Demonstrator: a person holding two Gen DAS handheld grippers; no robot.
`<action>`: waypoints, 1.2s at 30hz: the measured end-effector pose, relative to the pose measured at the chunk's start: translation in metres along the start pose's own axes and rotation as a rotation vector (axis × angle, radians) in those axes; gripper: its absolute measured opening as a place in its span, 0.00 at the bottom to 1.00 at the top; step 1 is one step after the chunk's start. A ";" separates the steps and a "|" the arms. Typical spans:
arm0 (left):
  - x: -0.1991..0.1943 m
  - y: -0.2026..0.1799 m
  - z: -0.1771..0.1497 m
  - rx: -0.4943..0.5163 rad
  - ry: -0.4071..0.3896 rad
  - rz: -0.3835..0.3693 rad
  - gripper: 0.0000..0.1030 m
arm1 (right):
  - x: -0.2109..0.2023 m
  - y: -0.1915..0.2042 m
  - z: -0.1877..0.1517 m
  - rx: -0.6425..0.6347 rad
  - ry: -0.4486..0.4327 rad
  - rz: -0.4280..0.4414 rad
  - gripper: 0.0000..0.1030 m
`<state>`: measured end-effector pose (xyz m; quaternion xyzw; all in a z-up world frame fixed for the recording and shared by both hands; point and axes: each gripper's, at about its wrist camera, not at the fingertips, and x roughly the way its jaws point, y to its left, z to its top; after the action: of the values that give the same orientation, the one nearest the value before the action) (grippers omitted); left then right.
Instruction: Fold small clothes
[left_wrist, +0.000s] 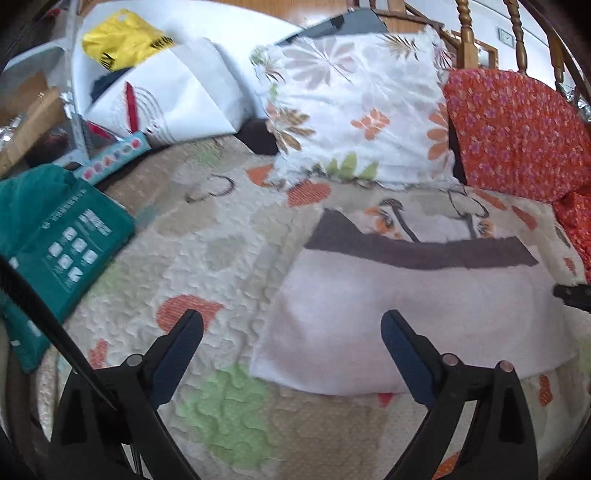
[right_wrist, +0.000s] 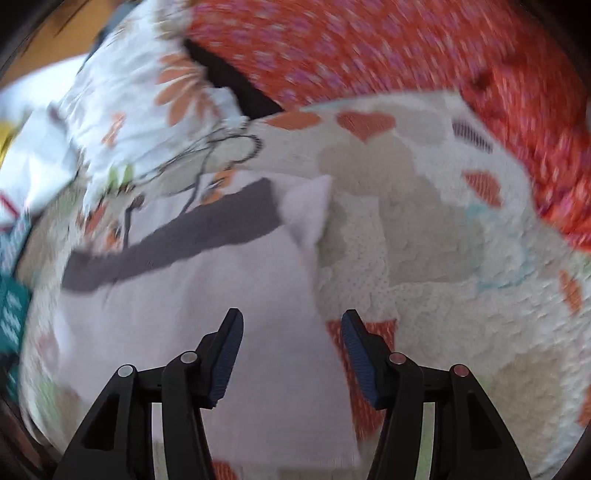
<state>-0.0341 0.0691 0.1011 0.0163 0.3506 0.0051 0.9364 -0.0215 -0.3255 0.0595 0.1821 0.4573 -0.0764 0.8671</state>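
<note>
Left gripper (left_wrist: 291, 321) wide open and empty, right gripper (right_wrist: 291, 321) parted, holding nothing, both above pale lilac garment (left_wrist: 406, 314) with dark grey band, flat on quilt (left_wrist: 207, 258), one corner flipped up.

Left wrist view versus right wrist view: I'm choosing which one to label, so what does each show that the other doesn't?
Only the left wrist view shows the yellow bag, the wooden bedposts and the teal package's full printed face.

Only the right wrist view shows the garment's upturned corner and the orange heart on the quilt beyond it.

Both show the pale garment with its grey band lying flat on the quilt, the floral pillow and the red cushion. Both grippers, left gripper and right gripper, are open and empty.
</note>
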 end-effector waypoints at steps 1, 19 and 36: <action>0.005 -0.001 -0.002 0.007 0.018 -0.015 0.93 | 0.006 -0.004 0.002 0.018 0.003 0.024 0.55; 0.030 0.013 -0.003 -0.140 0.130 -0.131 0.93 | -0.030 -0.054 -0.031 0.084 0.098 0.041 0.09; 0.035 -0.024 -0.028 0.024 0.143 -0.074 0.93 | -0.001 0.036 -0.059 -0.238 0.101 0.003 0.12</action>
<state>-0.0256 0.0470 0.0563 0.0140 0.4170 -0.0327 0.9082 -0.0565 -0.2695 0.0389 0.0825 0.5059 -0.0111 0.8586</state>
